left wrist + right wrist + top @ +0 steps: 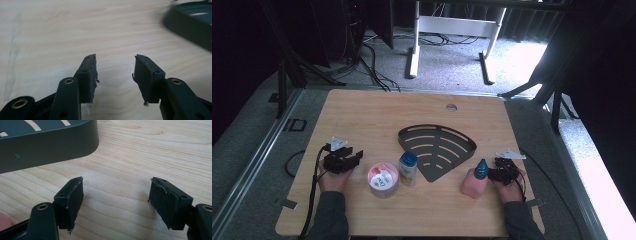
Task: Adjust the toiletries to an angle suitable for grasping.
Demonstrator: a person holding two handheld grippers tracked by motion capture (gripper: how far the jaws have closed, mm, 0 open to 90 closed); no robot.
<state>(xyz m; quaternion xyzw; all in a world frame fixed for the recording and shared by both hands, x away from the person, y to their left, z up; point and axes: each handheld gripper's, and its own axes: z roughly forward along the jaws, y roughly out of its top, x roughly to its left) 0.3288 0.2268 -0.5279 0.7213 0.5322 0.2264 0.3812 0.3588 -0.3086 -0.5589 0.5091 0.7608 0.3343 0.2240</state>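
Observation:
A dark fan-shaped slotted tray (pixel 437 147) lies at the table's middle. In front of it stand a pink round tub (pixel 383 179) and a small bottle with a blue cap (pixel 407 168). A pink bottle with a teal top (pixel 475 182) stands to the right. My left gripper (pixel 356 156) is held left of the tub; its jaws (pixel 115 70) are open over bare wood, with the tray (pixel 192 22) at the upper right. My right gripper (pixel 493 172) sits just right of the pink bottle, open (pixel 116 195), nothing between its pads, and the tray's wall (pixel 47 147) is close ahead.
The wooden table (pixel 362 115) has a round cable hole (pixel 451 107) near its far edge. Cables trail from both grippers off the front corners. Beyond the table are carpet, a white desk frame (pixel 452 30) and dark stands.

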